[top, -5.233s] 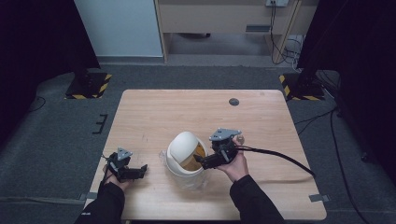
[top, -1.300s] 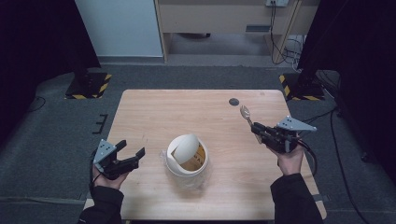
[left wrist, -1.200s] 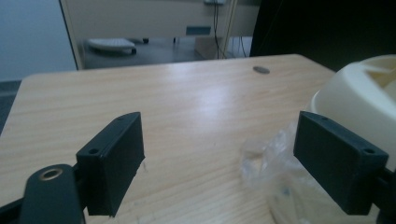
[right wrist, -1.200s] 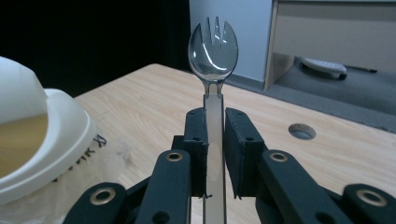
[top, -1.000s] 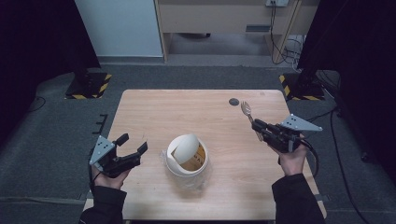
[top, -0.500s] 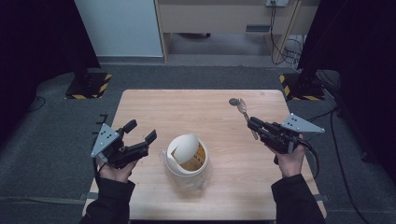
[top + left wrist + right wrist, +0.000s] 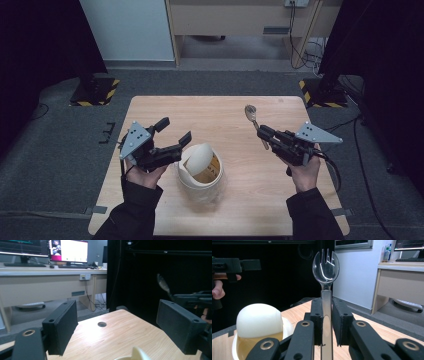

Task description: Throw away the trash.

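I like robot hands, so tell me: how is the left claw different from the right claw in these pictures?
The left claw has its jaws wide apart with nothing between them, while the right claw is shut tight on a clear plastic spork. The left claw hangs close beside the cup with its peeled-back lid; the right claw is farther from it. Both are black, carry a grey plate on top, and are held above the table.

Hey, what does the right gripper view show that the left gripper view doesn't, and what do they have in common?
Right gripper view alone: the clear plastic spork shows its tines, its handle clamped between the right gripper jaws, and the white cup has its lid peeled up.

Left gripper view alone: the left gripper jaws stand wide apart with nothing between them, and a round hole sits in the tabletop.

Both: the wooden table and the spork.
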